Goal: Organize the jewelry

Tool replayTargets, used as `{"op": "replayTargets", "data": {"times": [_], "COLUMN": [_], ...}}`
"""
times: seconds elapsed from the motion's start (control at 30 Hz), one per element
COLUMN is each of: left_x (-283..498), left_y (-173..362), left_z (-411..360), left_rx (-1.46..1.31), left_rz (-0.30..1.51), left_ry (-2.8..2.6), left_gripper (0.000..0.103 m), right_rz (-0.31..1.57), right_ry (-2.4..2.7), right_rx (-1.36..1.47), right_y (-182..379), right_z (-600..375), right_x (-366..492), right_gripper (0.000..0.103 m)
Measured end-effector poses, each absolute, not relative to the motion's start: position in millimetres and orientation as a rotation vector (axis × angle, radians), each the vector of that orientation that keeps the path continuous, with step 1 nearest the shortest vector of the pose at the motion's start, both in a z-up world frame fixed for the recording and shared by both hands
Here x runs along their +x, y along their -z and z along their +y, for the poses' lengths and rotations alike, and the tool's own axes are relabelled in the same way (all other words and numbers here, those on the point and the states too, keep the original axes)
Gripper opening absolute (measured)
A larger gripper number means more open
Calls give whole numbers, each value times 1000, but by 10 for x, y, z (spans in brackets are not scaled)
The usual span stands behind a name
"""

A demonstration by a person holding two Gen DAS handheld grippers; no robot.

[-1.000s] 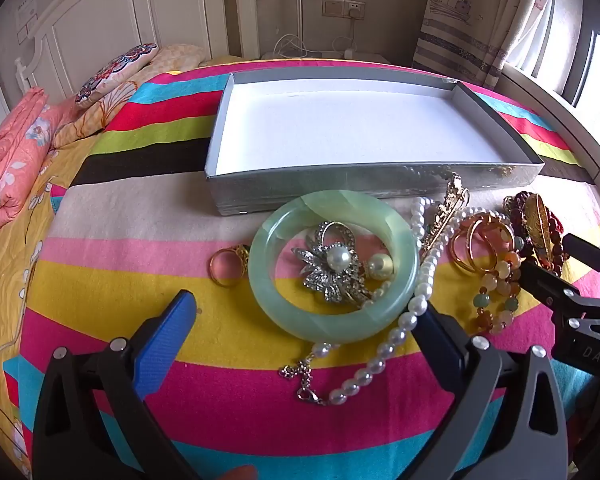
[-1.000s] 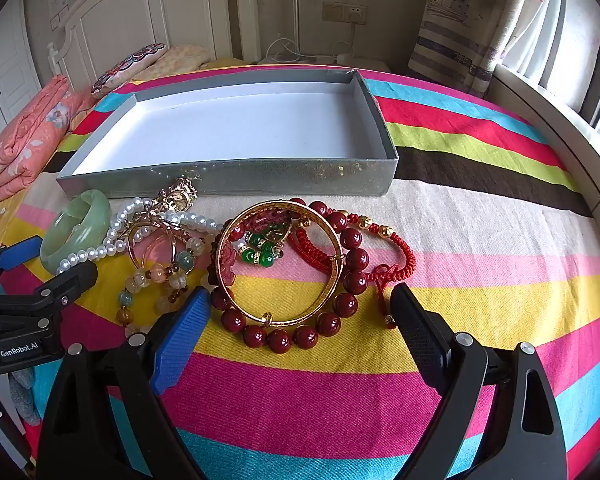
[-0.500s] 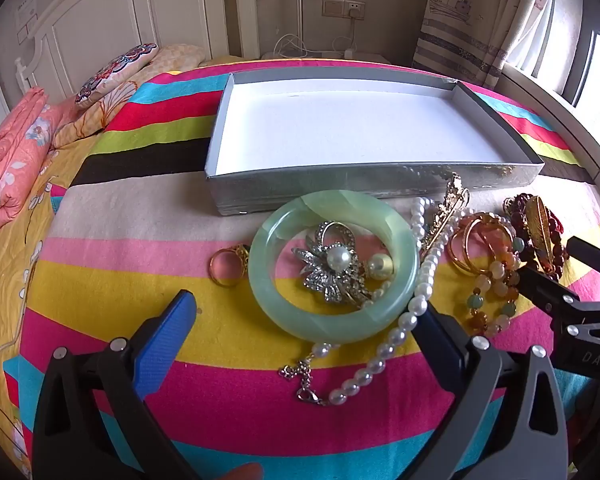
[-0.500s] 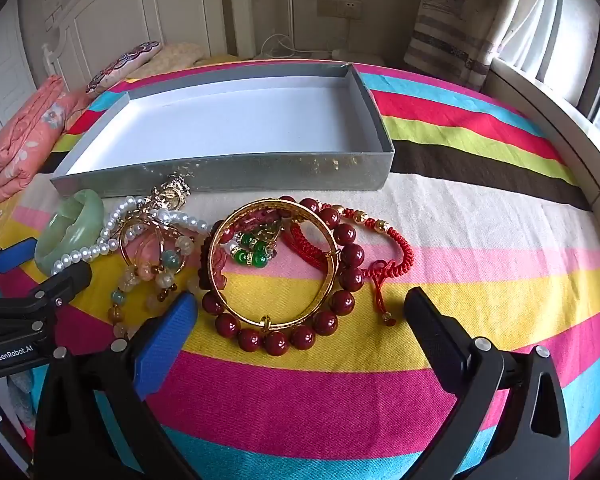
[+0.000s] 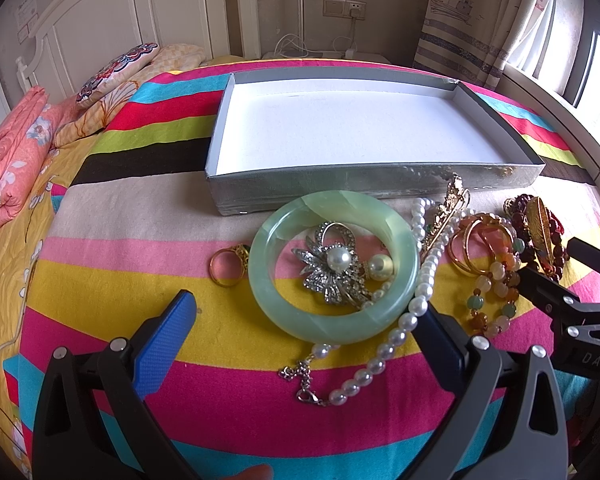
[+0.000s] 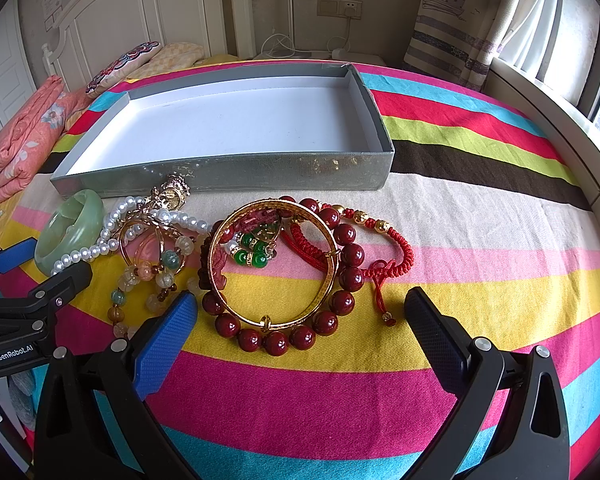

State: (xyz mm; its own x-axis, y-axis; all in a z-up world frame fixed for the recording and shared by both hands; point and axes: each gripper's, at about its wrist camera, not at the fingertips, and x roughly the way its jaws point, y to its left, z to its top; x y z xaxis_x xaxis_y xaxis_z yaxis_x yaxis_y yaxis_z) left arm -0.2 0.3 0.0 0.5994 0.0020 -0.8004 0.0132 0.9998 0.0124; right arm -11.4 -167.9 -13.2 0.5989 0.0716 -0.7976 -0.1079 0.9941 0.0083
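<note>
Right hand-held gripper (image 6: 300, 320) spread wide, nothing between the fingers, hovering over the striped bed cover (image 6: 480, 240); just past its tips: gold bangle (image 6: 274, 264) lying on the dark red bead bracelet (image 6: 288, 336), red cord bracelet (image 6: 396, 248) beside them. Left hand-held gripper (image 5: 308, 328) also spread, empty, at the jade bangle (image 5: 332, 268), which rings a pearl brooch (image 5: 334, 268); pearl strand (image 5: 416, 300) alongside. Grey box (image 6: 228, 172) behind the pile: white floor bare, no jewelry in it.

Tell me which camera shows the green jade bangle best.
The left wrist view: the green jade bangle lies whole and centred, ringing a silver pearl brooch. The right wrist view shows the bangle only edge-on at the far left, beside the pearl necklace.
</note>
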Motion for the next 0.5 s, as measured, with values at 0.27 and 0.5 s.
{"op": "replayTargets", "data": {"times": [0.27,0.5], "left_x": [-19,-345], "left_y": [-13,-11], "left_z": [5,173], "left_rx": [30,25], "left_rz": [957,941], "left_ry": [32,103], "left_gripper": [101,101], "right_rz": [981,971], "right_ry": [-178,-321], "right_rx": [-88,-62], "right_y": [133,108], "right_z": [-1695,-1858], "right_x": [-104,-380], "right_gripper": [99,99]}}
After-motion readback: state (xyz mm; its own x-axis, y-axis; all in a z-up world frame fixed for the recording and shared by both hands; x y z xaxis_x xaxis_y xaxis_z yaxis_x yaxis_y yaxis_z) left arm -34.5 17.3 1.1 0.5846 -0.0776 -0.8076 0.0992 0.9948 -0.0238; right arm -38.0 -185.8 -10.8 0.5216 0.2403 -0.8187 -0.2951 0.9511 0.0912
